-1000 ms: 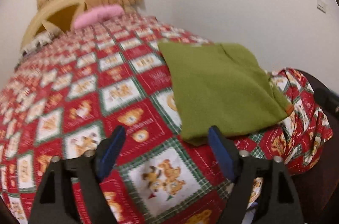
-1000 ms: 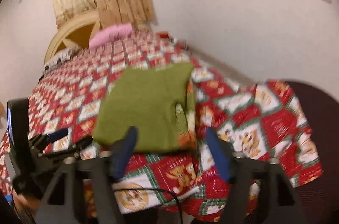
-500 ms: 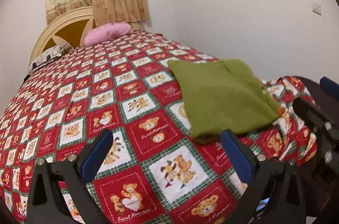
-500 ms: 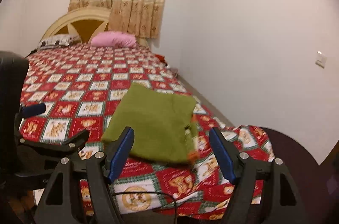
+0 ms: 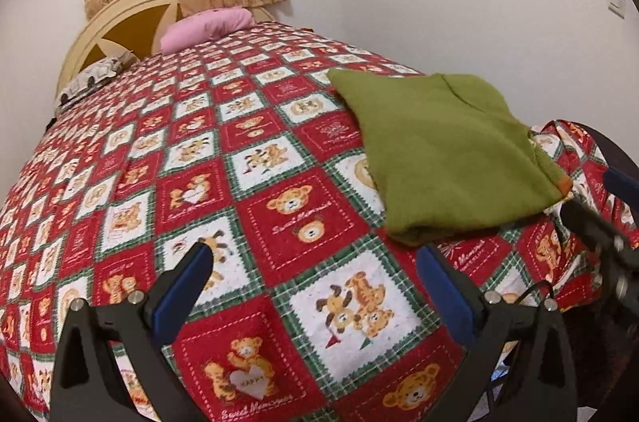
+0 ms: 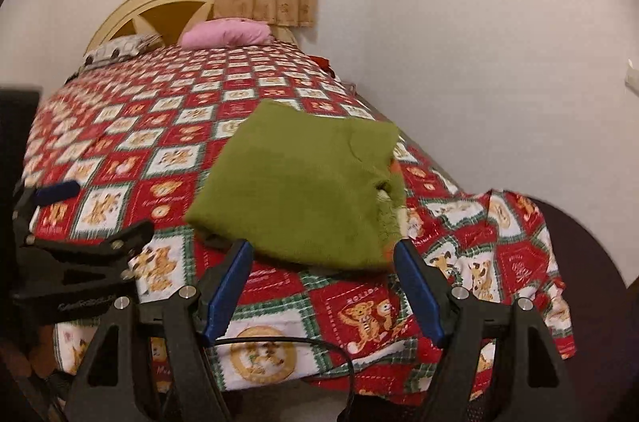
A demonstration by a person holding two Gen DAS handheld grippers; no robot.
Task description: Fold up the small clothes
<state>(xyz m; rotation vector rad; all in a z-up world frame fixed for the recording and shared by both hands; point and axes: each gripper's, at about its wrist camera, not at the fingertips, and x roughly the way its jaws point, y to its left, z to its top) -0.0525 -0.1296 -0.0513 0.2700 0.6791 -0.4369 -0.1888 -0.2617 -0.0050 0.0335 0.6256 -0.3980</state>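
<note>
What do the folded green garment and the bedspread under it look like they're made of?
The green garment looks like a soft knit or fleece: matte, slightly fuzzy surface and thick, rounded folded edges. Knit or fleece is hard to tell apart here. The bedspread looks like a printed, quilted cotton-type fabric: flat matte finish, teddy-bear squares and lines like stitching around the squares. Its fibre cannot be confirmed from looks.

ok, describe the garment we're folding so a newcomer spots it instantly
Start at the bed's red-and-white teddy-bear quilt. At its foot end, on the side nearest the white wall, lies the olive-green garment, already folded into a rough rectangle. It is the only plain, unpatterned cloth there; the pink pillow sits far off by the headboard.
</note>
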